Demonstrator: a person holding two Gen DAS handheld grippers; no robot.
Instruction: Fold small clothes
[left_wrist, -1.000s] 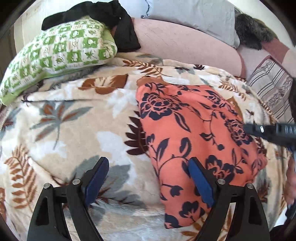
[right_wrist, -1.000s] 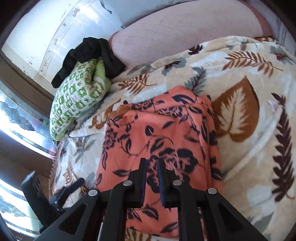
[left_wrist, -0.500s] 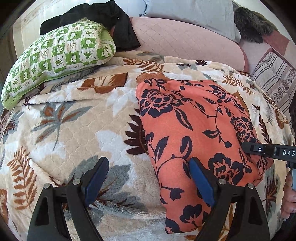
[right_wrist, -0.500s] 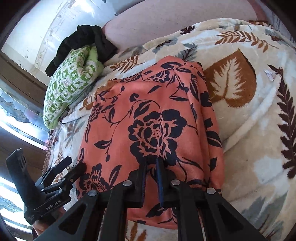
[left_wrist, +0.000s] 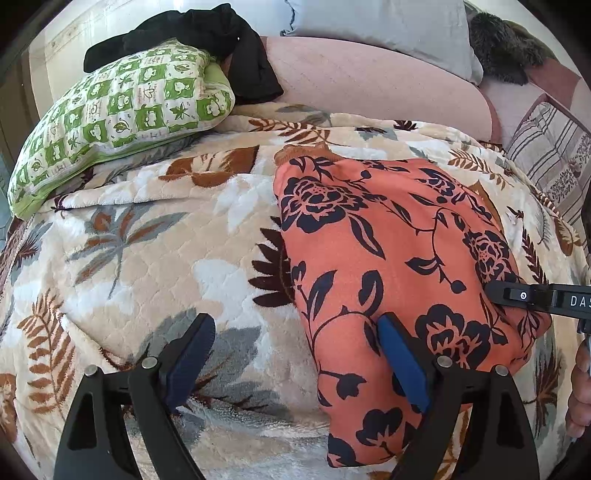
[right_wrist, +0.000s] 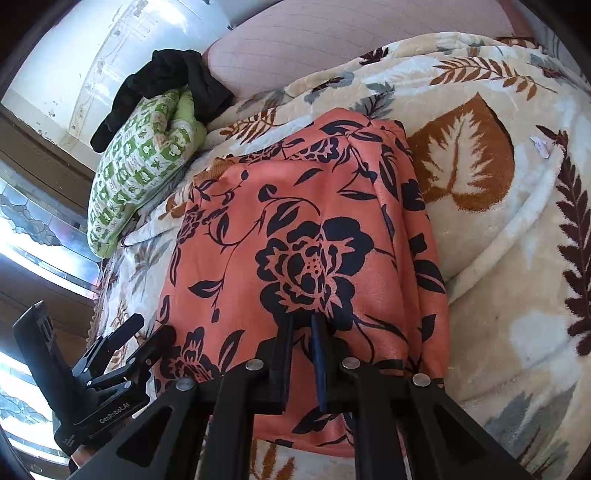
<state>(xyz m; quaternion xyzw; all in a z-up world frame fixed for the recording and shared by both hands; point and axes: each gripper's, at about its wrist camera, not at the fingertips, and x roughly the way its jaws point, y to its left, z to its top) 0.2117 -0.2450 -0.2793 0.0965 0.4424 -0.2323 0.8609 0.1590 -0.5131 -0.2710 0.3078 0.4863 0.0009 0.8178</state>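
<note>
An orange garment with dark navy flowers (left_wrist: 376, 243) lies folded on the leaf-print blanket (left_wrist: 147, 240); it also shows in the right wrist view (right_wrist: 295, 240). My left gripper (left_wrist: 295, 354) is open, its right blue pad (left_wrist: 402, 354) over the garment's near edge, its left pad on the blanket. My right gripper (right_wrist: 302, 332) has its jaws almost together over the garment's near edge; whether cloth is pinched I cannot tell. The right gripper's tip enters the left wrist view (left_wrist: 535, 295) at the right edge. The left gripper shows in the right wrist view (right_wrist: 122, 350) at lower left.
A green checked pillow (left_wrist: 118, 114) with black clothing (left_wrist: 207, 37) on it lies at the back left. A pink bolster (left_wrist: 369, 85), a grey pillow (left_wrist: 388, 26) and a striped cushion (left_wrist: 554, 158) line the back. A window (right_wrist: 33, 229) is at left.
The right gripper has drawn back toward the garment's near edge and stays nearly shut. The left gripper has stayed open and hardly moved. The garment lies as before.
</note>
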